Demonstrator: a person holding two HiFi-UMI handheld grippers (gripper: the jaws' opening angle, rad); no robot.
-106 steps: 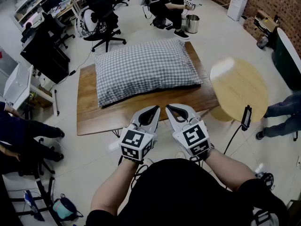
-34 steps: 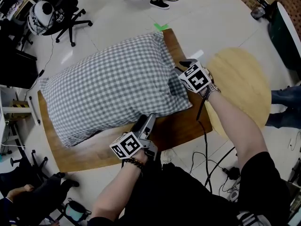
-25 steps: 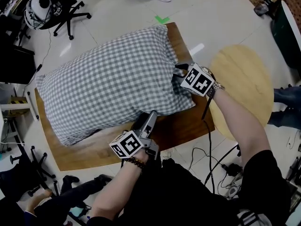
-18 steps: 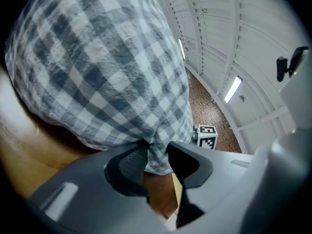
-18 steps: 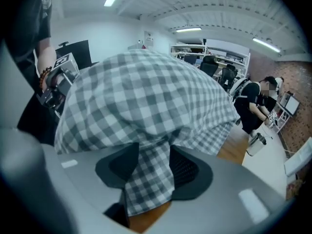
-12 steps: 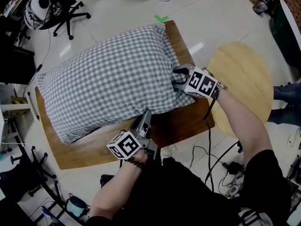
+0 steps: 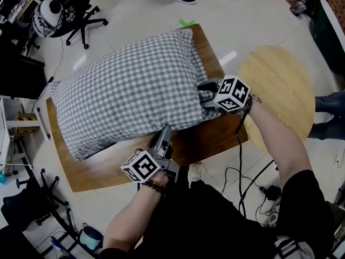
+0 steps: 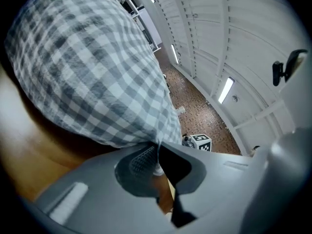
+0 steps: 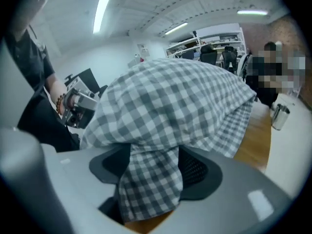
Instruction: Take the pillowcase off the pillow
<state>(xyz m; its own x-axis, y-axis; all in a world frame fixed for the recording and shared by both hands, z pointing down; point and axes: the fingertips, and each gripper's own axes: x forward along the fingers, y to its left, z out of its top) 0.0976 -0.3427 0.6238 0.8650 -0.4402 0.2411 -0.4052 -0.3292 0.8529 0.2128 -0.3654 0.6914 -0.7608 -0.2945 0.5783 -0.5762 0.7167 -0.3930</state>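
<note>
Gripping step: your left gripper [image 7: 164,129] clamps the pillowcase [image 7: 129,88] edge; right gripper [image 7: 205,94] jaws are opening around a flap. Re-close, then pull.

Legible text: none in any of the three views.
Left marker cube [image 7: 141,166]: black-and-white square patterns on its faces; coded blocks only, no letters or digits.
Right marker cube [image 7: 233,94]: the same kind of square pattern; also seen small and far off in the left gripper view [image 8: 201,141], still without characters.
Green floor mark [image 7: 187,23]: plain coloured patch beyond the tabletop, no writing visible.
</note>
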